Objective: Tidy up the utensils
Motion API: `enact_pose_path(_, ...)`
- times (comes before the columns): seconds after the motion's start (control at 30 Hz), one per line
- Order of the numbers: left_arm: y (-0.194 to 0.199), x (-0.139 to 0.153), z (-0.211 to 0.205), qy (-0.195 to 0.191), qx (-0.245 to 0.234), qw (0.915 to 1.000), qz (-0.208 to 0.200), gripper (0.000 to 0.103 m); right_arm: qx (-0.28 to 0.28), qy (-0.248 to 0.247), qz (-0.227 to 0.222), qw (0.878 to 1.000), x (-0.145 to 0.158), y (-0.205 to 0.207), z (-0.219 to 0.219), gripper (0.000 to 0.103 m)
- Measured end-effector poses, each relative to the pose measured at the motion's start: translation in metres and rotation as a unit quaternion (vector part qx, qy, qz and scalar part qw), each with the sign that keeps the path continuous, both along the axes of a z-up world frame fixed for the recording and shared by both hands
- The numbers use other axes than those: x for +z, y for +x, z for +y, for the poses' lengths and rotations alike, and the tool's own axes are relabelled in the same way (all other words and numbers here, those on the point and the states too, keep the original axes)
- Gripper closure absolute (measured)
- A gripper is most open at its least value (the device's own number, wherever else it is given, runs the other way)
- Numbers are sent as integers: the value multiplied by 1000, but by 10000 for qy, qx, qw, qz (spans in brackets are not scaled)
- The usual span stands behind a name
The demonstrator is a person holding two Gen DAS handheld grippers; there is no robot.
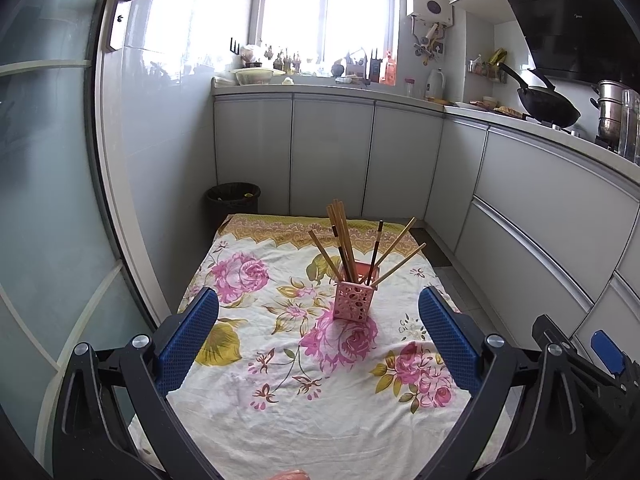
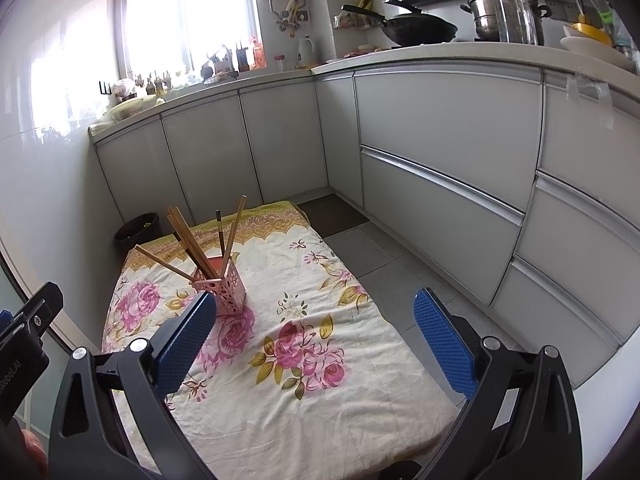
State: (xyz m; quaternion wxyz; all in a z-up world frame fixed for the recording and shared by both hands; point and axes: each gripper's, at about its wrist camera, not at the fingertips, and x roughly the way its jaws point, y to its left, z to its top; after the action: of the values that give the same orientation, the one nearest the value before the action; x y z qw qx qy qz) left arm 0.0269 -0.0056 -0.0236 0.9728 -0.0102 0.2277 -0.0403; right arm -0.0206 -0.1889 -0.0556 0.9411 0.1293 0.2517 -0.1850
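A pink perforated holder (image 1: 354,301) stands upright on a floral cloth (image 1: 280,360) over a low table. Several wooden and dark chopsticks (image 1: 348,248) stick out of it, fanned apart. My left gripper (image 1: 318,304) hangs open above the near half of the cloth, its blue pads (image 1: 188,344) wide apart and empty, the holder beyond them. In the right wrist view the holder (image 2: 224,290) with its chopsticks (image 2: 192,240) stands just past the left pad (image 2: 184,344). My right gripper (image 2: 316,304) is open and holds nothing.
A black bin (image 1: 233,200) sits on the floor behind the table. Grey kitchen cabinets (image 2: 440,152) run along the back and right. A wok (image 2: 416,28) and steel pots (image 2: 488,12) stand on the counter. Grey floor tiles (image 2: 372,248) lie to the table's right.
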Motion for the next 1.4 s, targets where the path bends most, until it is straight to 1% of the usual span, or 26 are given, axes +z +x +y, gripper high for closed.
enact_pose_path(1.4, -4, -2, -6, 44, 1, 10000, 10, 7, 7, 50, -75, 10000, 8, -1, 4, 7)
